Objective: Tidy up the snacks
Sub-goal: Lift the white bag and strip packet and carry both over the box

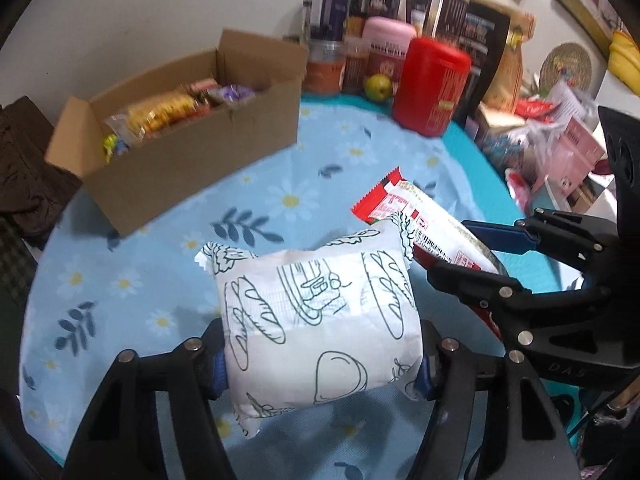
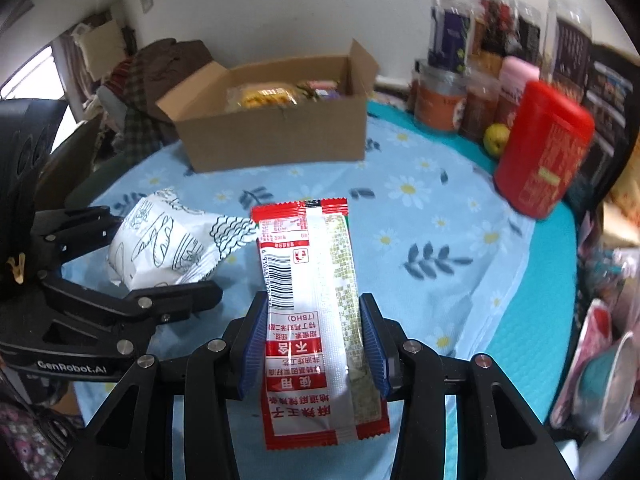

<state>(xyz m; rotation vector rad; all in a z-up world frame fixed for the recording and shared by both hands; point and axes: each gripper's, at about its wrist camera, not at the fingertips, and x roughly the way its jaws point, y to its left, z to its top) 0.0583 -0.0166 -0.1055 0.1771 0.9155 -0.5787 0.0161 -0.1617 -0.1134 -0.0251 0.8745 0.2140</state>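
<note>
Two grippers are seen: the left gripper (image 1: 320, 364) and the right gripper (image 2: 316, 344). Each is closed on one packet, so two packets are held in all: one white bread packet (image 1: 316, 320) and one red-and-white snack sachet (image 2: 316, 320). One cardboard box (image 1: 192, 152) is counted near the far edge of the flowered tablecloth (image 1: 140, 272); several packets are seen inside it, their exact number not being clear. One red canister (image 1: 432, 84), one pink-lidded jar (image 1: 388, 44) and one yellow-green fruit (image 1: 378, 86) are counted at the far right edge.
</note>
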